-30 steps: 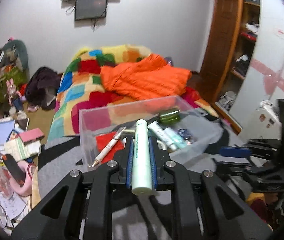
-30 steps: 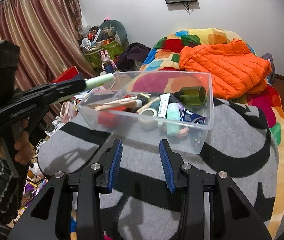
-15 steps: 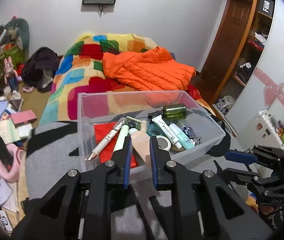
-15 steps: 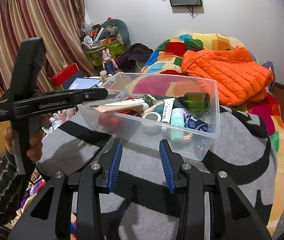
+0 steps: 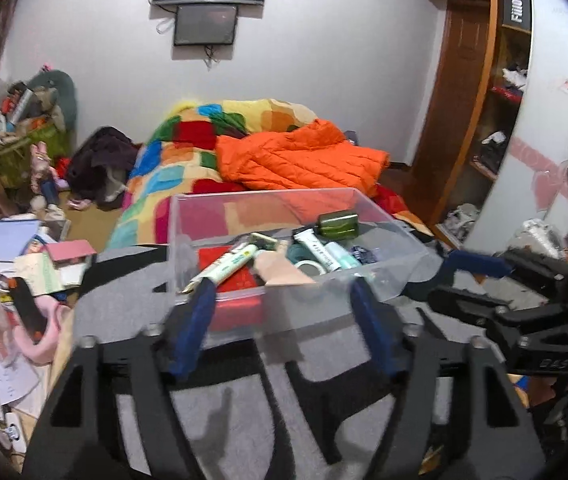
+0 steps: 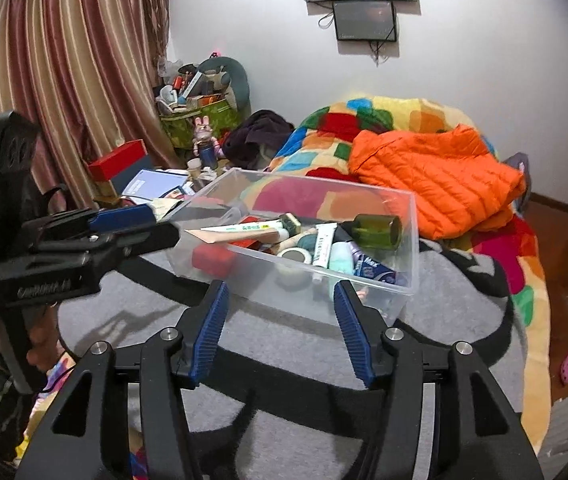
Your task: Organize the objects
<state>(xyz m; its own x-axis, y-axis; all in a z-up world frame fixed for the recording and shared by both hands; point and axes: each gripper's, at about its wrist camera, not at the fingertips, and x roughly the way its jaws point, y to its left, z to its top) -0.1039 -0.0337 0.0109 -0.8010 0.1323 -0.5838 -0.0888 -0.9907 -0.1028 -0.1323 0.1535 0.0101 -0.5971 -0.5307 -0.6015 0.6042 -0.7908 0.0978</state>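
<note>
A clear plastic bin (image 5: 400,240) (image 6: 408,240) stands on a grey and black striped blanket (image 5: 124,304) (image 6: 284,344). It holds several items: a pale green tube (image 5: 232,262) (image 6: 244,227) lying across a red block (image 5: 240,280), a beige tube (image 5: 280,270), a green bottle (image 5: 338,224) (image 6: 376,232), a tape roll (image 6: 294,256) and small tubes. My left gripper (image 5: 284,292) is open and empty just in front of the bin; it also shows in the right wrist view (image 6: 140,220). My right gripper (image 6: 282,296) is open and empty before the bin; it also shows in the left wrist view (image 5: 456,276).
A bed with a colourful quilt (image 5: 180,160) and an orange jacket (image 5: 300,156) (image 6: 436,180) lies behind the bin. Clutter of books and boxes (image 5: 24,256) covers the floor at left. A wooden shelf unit (image 5: 480,112) stands at right. Curtains (image 6: 64,80) hang left.
My left gripper, shut on the pale green tube a second ago, has let it go into the bin, opened wide and drawn back. The right gripper has stayed open.
</note>
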